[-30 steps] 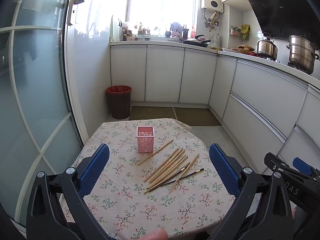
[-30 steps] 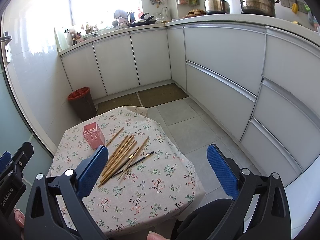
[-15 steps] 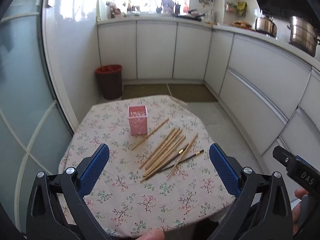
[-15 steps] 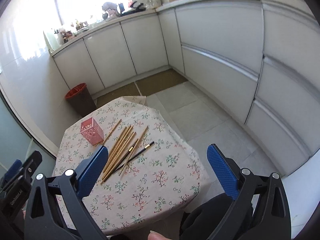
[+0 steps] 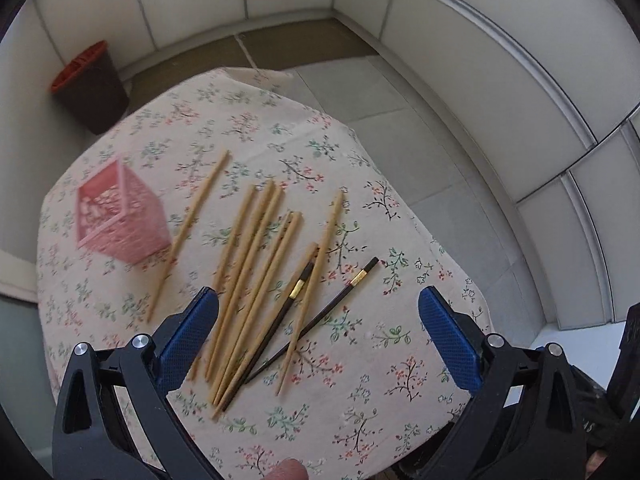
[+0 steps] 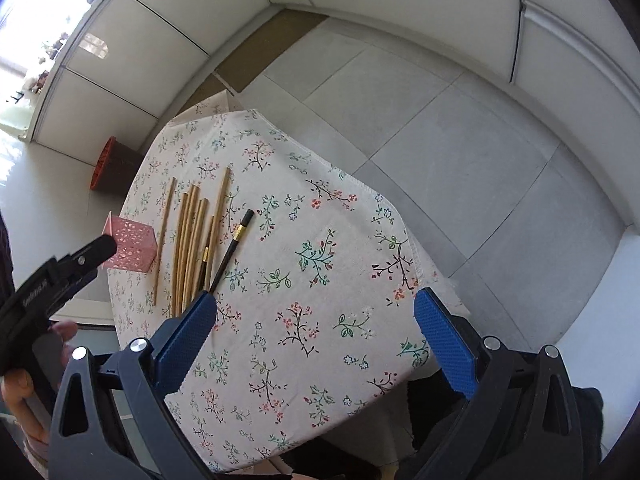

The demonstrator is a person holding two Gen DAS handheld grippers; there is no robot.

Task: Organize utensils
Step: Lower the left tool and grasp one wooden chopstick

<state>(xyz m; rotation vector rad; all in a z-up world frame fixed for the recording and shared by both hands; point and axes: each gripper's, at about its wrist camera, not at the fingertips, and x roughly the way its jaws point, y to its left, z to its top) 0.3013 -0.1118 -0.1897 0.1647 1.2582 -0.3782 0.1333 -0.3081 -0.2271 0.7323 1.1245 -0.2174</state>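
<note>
Tongs first: your left tongs (image 5: pixel 318 334) hang with their two blue pads wide apart and nothing between them, low over the near ends of the chopsticks. Your right tongs (image 6: pixel 314 334) are likewise spread wide and hold nothing, above a bare stretch of the flowered cloth (image 6: pixel 304 280) to the right of the sticks.

Counted from the left wrist view, about eight wooden chopsticks (image 5: pixel 256 264) lie loose on the counter (image 5: pixel 360 400), fanned roughly side by side; the exact number is hard to fix where they overlap. One wooden stick lies apart at the left, just beside the holder. Two black chopsticks (image 5: pixel 344 300) with gold bands lie among them, one crossing under a wooden stick. One pink holder (image 5: pixel 120 218), blurred here, stands upright at the far left of the counter, with none of the sticks in it.

The right wrist view shows the pink holder (image 6: pixel 132 246) sharply, with its pierced walls, and also your left hand (image 6: pixel 24 392) on the other tool's handle. Only the left view shows every stick end to end. Farthest off, one dark bin (image 5: pixel 90 88) with a red rim stands on the floor against the white cabinets (image 5: pixel 500 92).
</note>
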